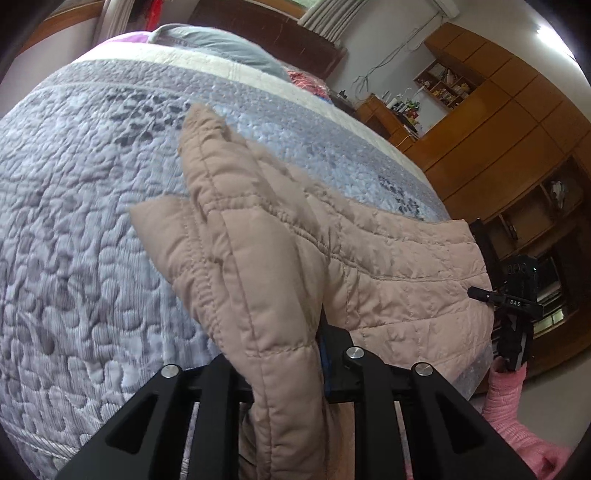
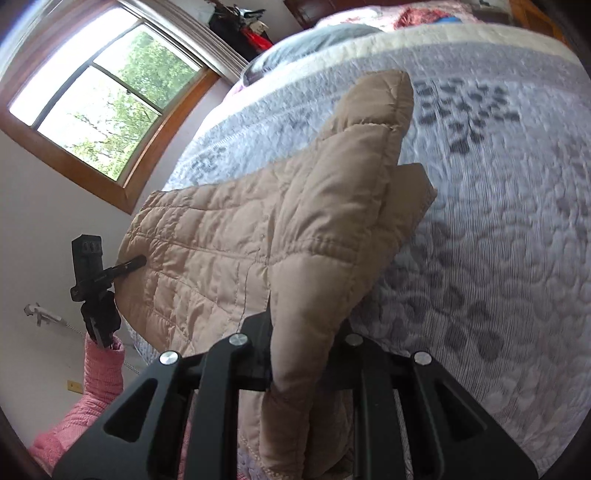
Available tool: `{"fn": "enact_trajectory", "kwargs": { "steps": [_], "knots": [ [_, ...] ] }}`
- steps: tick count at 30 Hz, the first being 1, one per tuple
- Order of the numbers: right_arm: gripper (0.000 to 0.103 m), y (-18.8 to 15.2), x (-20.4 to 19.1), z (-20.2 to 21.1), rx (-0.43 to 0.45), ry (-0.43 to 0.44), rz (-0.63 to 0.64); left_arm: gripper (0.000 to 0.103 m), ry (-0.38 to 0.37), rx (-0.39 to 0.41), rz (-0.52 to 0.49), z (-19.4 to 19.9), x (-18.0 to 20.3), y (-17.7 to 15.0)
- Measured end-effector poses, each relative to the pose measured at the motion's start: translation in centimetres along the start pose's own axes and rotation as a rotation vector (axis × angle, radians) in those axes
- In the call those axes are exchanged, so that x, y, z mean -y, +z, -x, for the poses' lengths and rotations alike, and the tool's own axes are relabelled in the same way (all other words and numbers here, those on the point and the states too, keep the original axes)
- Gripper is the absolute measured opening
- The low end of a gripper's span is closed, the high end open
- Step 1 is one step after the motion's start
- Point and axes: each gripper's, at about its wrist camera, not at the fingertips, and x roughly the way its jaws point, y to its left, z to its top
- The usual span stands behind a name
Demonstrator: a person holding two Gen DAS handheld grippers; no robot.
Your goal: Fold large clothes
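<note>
One beige quilted jacket (image 1: 388,266) — puffy, stitched in square panels, with a gathered elastic seam across it — held up over the bed by both grippers, its far part draping onto the bedspread (image 1: 92,221). Left gripper (image 1: 295,354): black angular fingers nearly together, pinching a thick padded fold of the jacket that bulges up between them. Right gripper (image 2: 299,354): same, fingers clamped on another padded fold. Each gripper also shows in the other's view at the jacket's far edge, gripped by a hand in a pink knit sleeve (image 2: 99,373).

Bedspread is grey-lilac, pebbly quilted texture, with dark leaf prints and a cream band near the head. One grey pillow (image 1: 221,40) at the head, next to purple fabric; a reddish bundle (image 1: 306,81) beside it, blurred.

Room: one wood-framed window (image 2: 99,99) with green trees outside, pale walls, wooden wardrobe and open shelves (image 1: 498,122) with small clutter, curtain (image 1: 328,18) at the top. Dark headboard behind the pillow.
</note>
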Motion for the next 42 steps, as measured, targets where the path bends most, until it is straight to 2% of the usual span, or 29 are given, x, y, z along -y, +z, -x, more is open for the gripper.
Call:
{"fn": "enact_trajectory", "kwargs": {
  "steps": [4,6,9,13,16,18,21,23,25,29,31,34,37,40,42],
  "knots": [
    [0.019,-0.9,2.3,-2.3,-0.039,-0.01,-0.064,0.027,0.016,-0.041,0.065,-2.4,-4.0,-1.4],
    [0.02,-1.2,3.5,-3.1,-0.046,0.013,-0.097,0.033,0.019,-0.041,0.054,-3.2,-4.7,-1.6],
    [0.022,-1.7,4.6,-4.0,-0.045,0.046,-0.123,0.035,0.011,-0.043,0.056,-4.0,-5.4,-1.7],
    [0.023,-2.4,5.3,-4.5,-0.044,0.077,-0.148,0.037,0.017,-0.034,0.043,-3.8,-5.2,-2.3],
    [0.024,-2.3,5.2,-4.4,-0.042,0.067,-0.144,0.037,0.04,-0.031,0.035,-3.6,-4.5,-2.5],
    [0.033,-2.2,4.8,-4.1,-0.037,0.044,-0.135,0.039,0.052,-0.033,0.04,-3.3,-4.1,-2.6],
    [0.047,-2.4,4.4,-2.8,-0.014,-0.04,-0.123,0.045,0.113,-0.022,0.04,-2.1,-3.1,-2.5],
    [0.047,-3.0,3.8,-1.3,0.012,-0.09,-0.105,0.047,0.165,0.001,0.01,-0.9,-2.2,-2.5],
    [0.047,-3.2,3.3,0.7,0.051,-0.14,-0.081,0.049,0.249,0.03,-0.022,0.8,-1.1,-2.5],
    [0.047,-2.4,0.9,4.0,0.144,-0.233,0.007,0.049,0.399,0.156,-0.091,4.2,1.1,-1.2],
    [0.046,-1.5,-0.1,4.0,0.153,-0.236,0.034,0.049,0.396,0.201,-0.126,4.9,2.6,-0.1],
    [0.044,0.6,-1.2,2.3,0.129,-0.218,0.072,0.049,0.366,0.181,-0.175,3.4,4.7,1.6],
    [0.043,2.8,-1.7,0.0,0.103,-0.233,0.096,0.049,0.403,0.138,-0.237,0.1,6.2,2.6],
    [0.043,4.8,-0.7,-2.2,0.078,-0.267,0.074,0.049,0.445,0.093,-0.259,-3.0,6.0,3.6],
    [0.042,5.6,0.5,-3.4,0.055,-0.269,0.041,0.049,0.455,0.049,-0.231,-4.8,4.7,4.3]
  ]
}}
